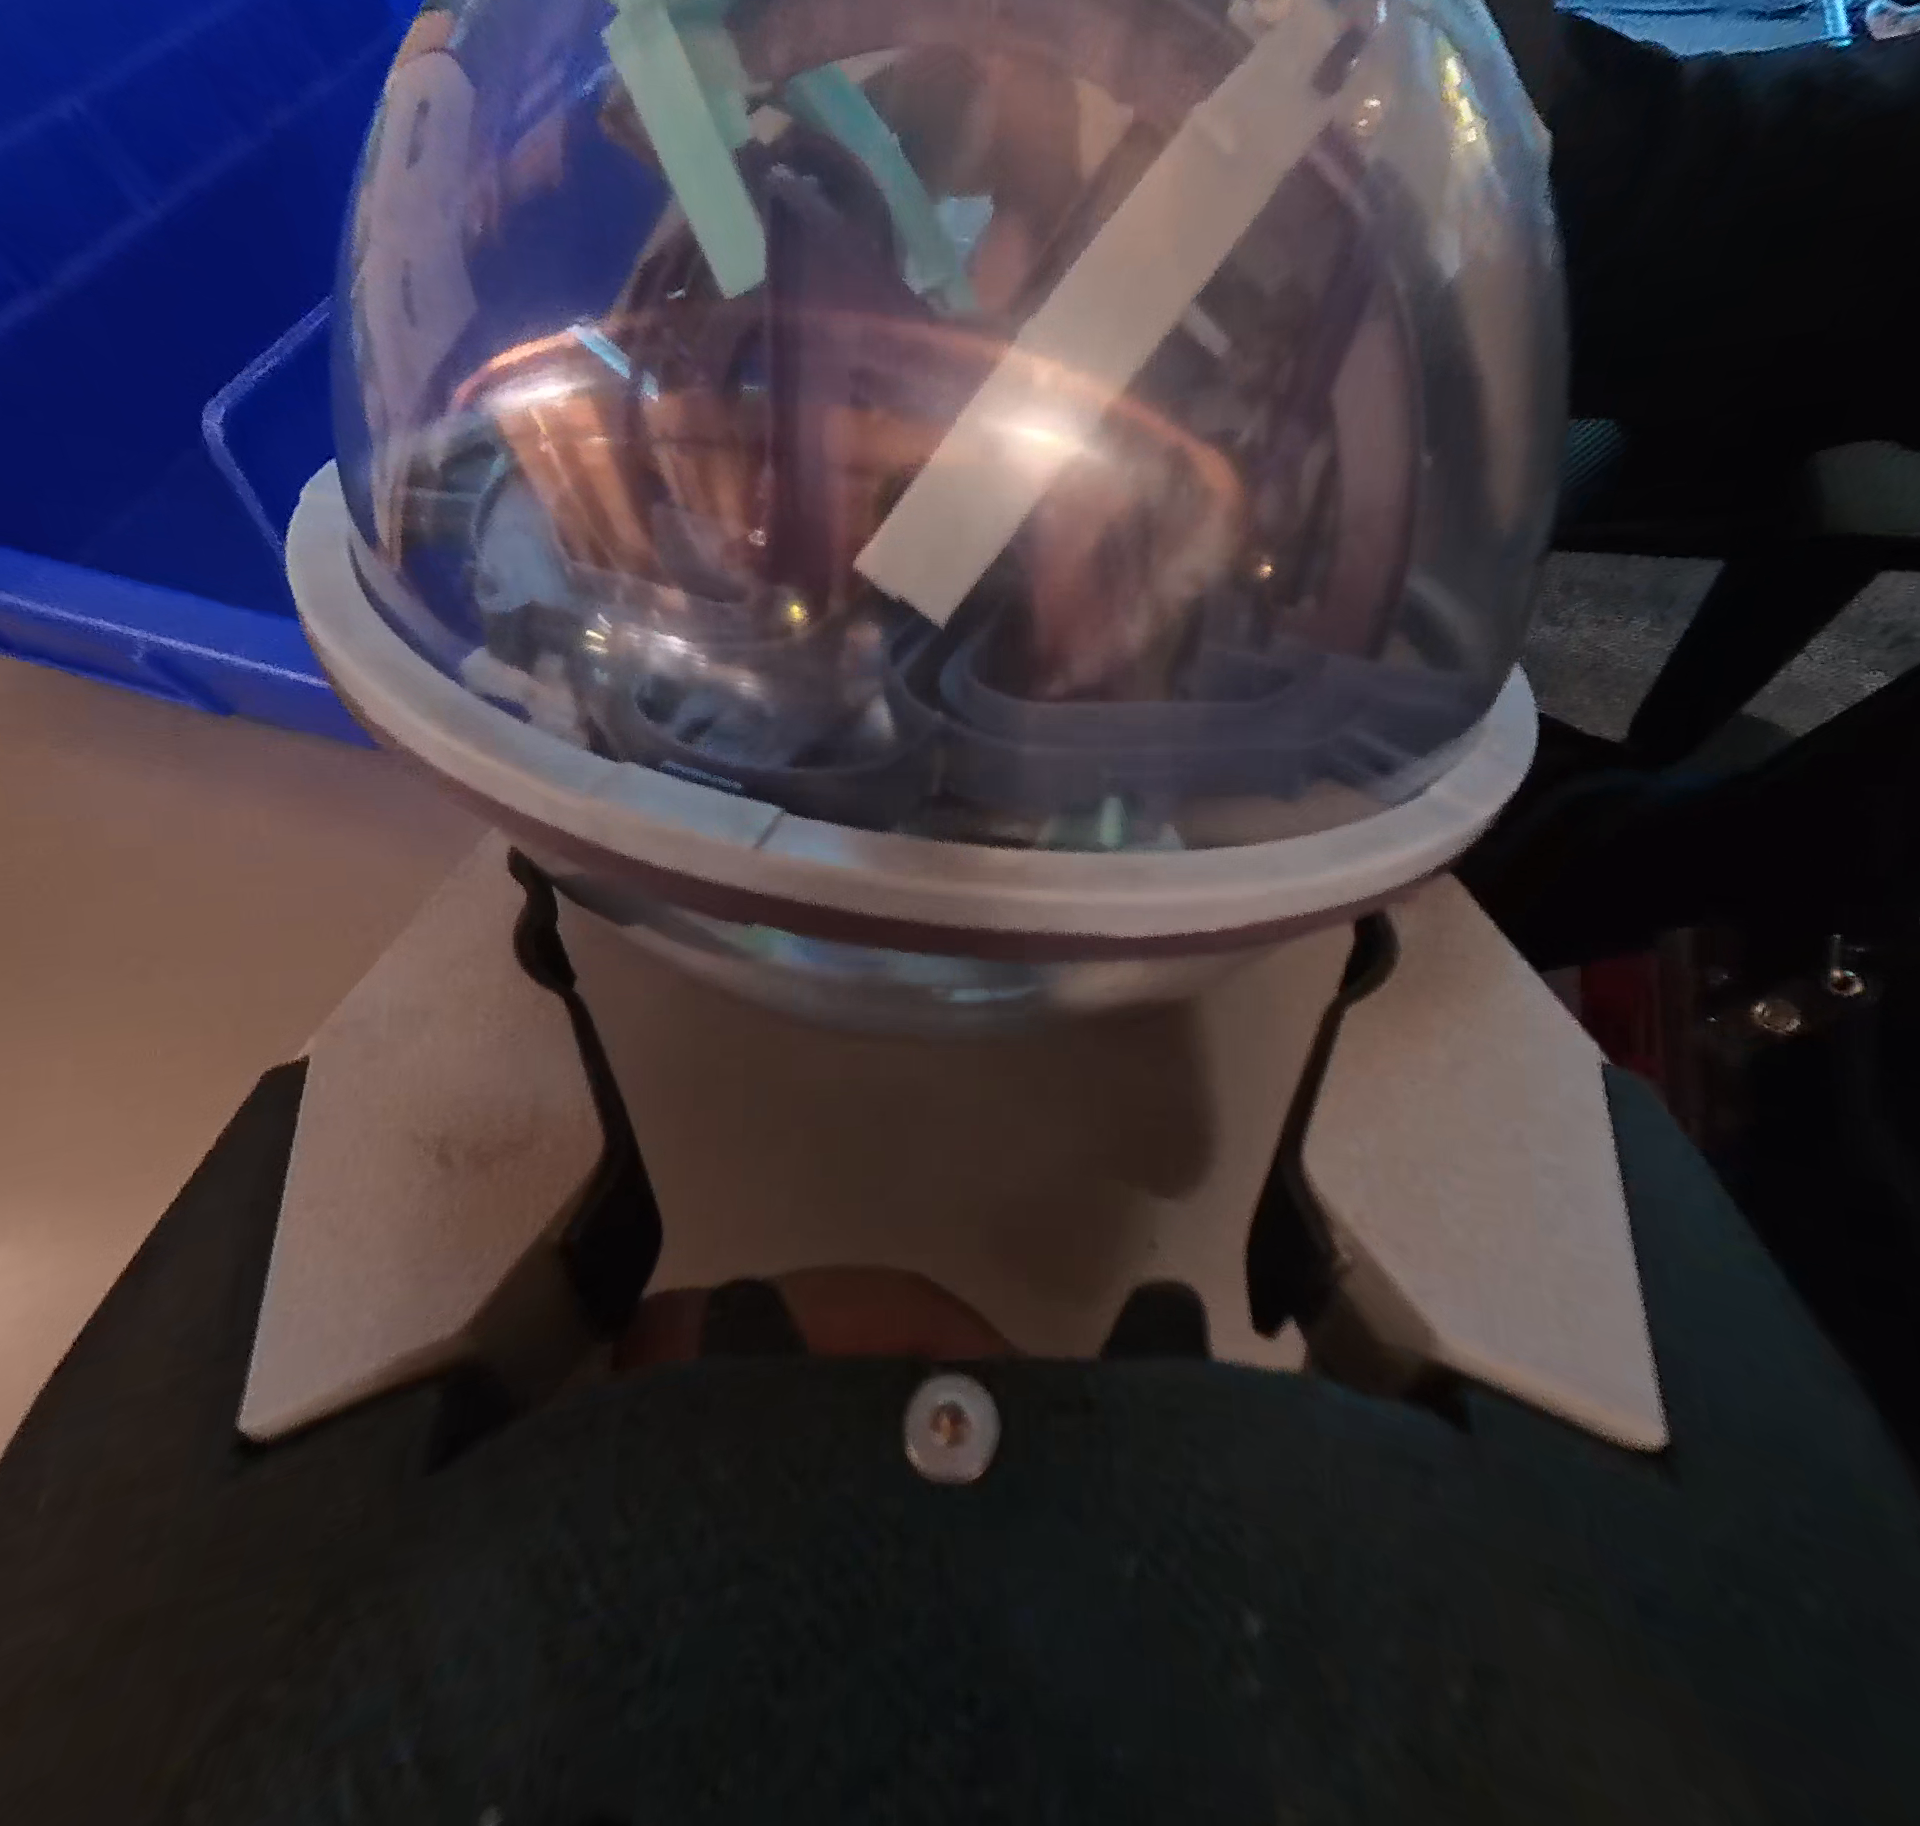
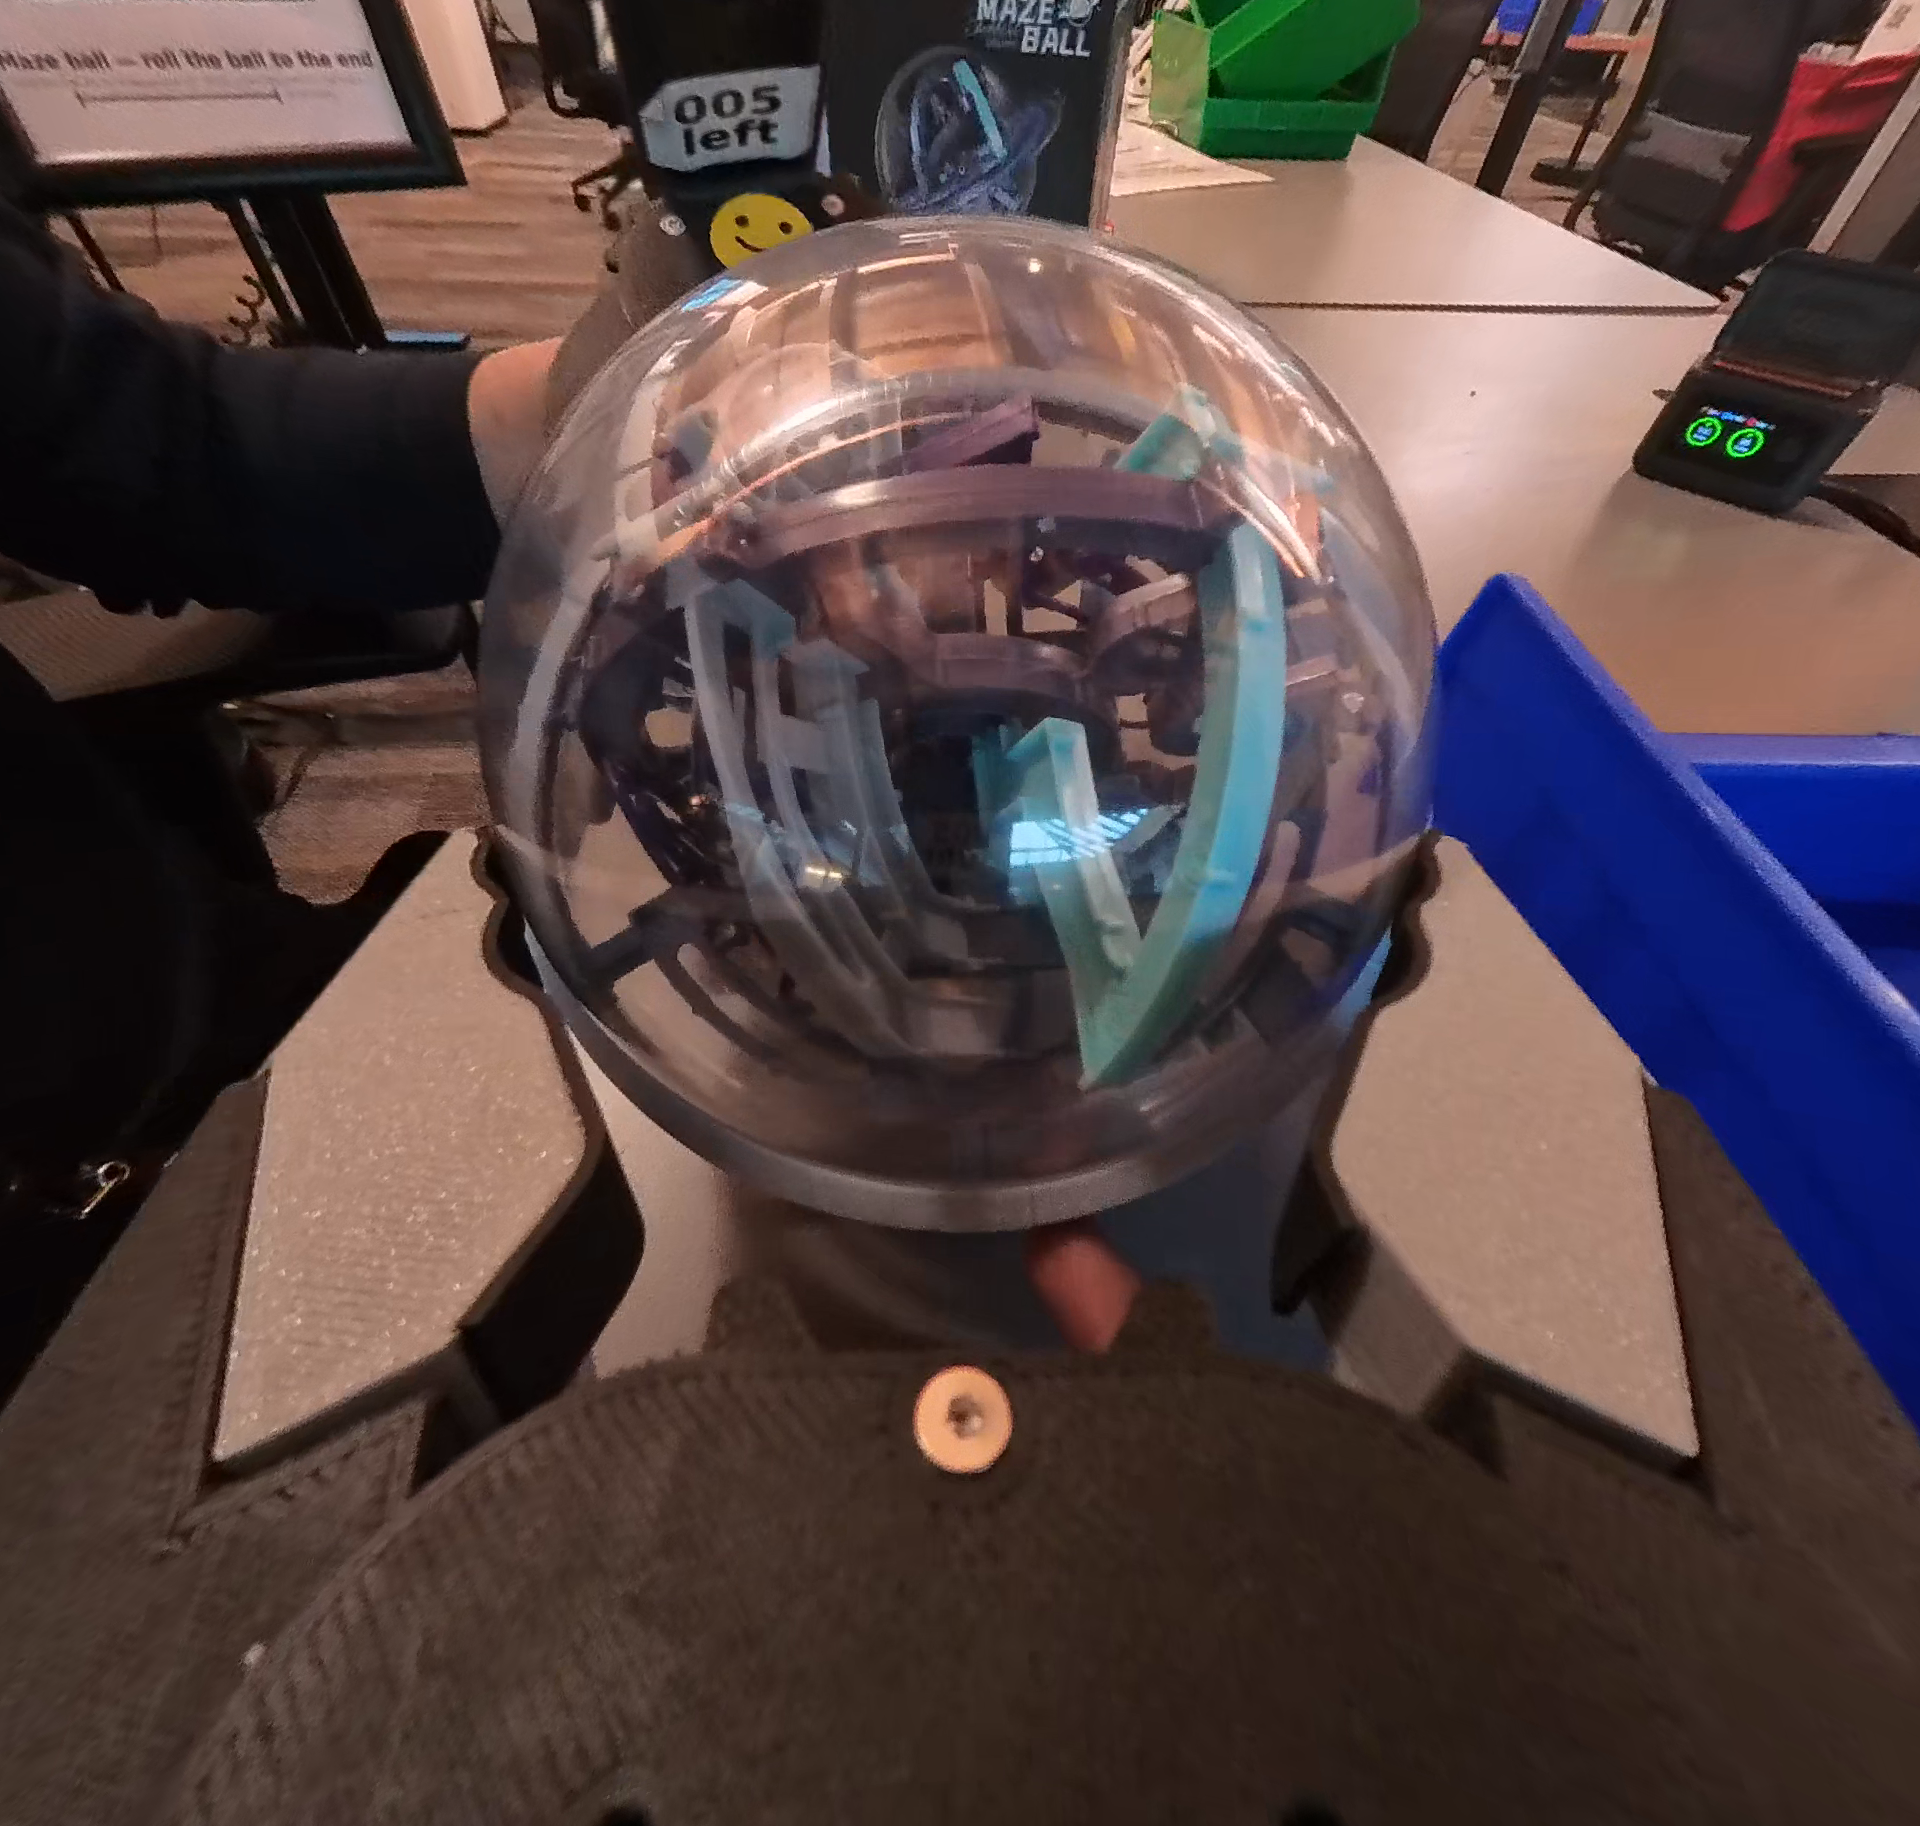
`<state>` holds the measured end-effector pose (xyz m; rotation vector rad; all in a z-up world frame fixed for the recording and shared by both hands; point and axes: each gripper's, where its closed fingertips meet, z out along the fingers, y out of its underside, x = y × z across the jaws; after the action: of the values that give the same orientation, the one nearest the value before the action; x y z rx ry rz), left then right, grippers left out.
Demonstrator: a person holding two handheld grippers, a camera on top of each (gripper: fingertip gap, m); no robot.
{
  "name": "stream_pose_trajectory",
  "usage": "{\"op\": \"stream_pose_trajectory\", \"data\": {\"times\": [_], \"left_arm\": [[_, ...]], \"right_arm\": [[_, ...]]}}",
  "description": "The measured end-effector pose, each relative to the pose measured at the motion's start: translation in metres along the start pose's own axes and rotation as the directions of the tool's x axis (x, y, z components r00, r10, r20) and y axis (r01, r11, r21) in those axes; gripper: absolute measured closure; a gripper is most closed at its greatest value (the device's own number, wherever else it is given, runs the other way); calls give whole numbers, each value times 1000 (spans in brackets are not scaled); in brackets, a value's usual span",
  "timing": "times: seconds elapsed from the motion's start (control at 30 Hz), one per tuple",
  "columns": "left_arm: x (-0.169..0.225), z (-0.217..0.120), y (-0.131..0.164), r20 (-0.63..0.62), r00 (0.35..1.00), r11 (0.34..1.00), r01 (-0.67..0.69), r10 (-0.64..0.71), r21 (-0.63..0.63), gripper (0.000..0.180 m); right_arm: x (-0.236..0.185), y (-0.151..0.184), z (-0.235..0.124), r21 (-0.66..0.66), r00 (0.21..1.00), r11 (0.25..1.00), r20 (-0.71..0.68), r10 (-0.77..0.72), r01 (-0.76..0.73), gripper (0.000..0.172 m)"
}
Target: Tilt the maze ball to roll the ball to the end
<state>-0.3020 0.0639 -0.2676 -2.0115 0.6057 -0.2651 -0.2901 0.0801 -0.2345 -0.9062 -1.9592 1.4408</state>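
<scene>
You have the maze ball [image 2: 956, 737] gripped between both tongs, lifted above the tan table [image 2: 1507, 394]. Your right gripper [image 2: 961, 903] has its fingers spread wide, and they pinch the clear globe at its two sides. Your left gripper [image 1: 940, 903] clasps it the same way from the far side, just under the white rim [image 1: 1039, 888] that rings the globe. Teal and purple tracks [image 2: 1226, 737] twist inside. A blue bin [image 2: 1683, 893] sits just beside the ball, with a black box [image 2: 977, 83] farther back.

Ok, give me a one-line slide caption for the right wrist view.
Right gripper clasps the clear maze ball above the grey table, beside a blue bin.
</scene>
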Motion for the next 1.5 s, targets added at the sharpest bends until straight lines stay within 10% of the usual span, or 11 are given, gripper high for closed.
{"op": "stream_pose_trajectory", "data": {"times": [1.5], "left_arm": [[6, -9, -7, 61, 997, 998, -57, 57, -10, 32]], "right_arm": [[-9, 11, 0, -47, 1000, 999, 26, -16, 18, 14]]}}
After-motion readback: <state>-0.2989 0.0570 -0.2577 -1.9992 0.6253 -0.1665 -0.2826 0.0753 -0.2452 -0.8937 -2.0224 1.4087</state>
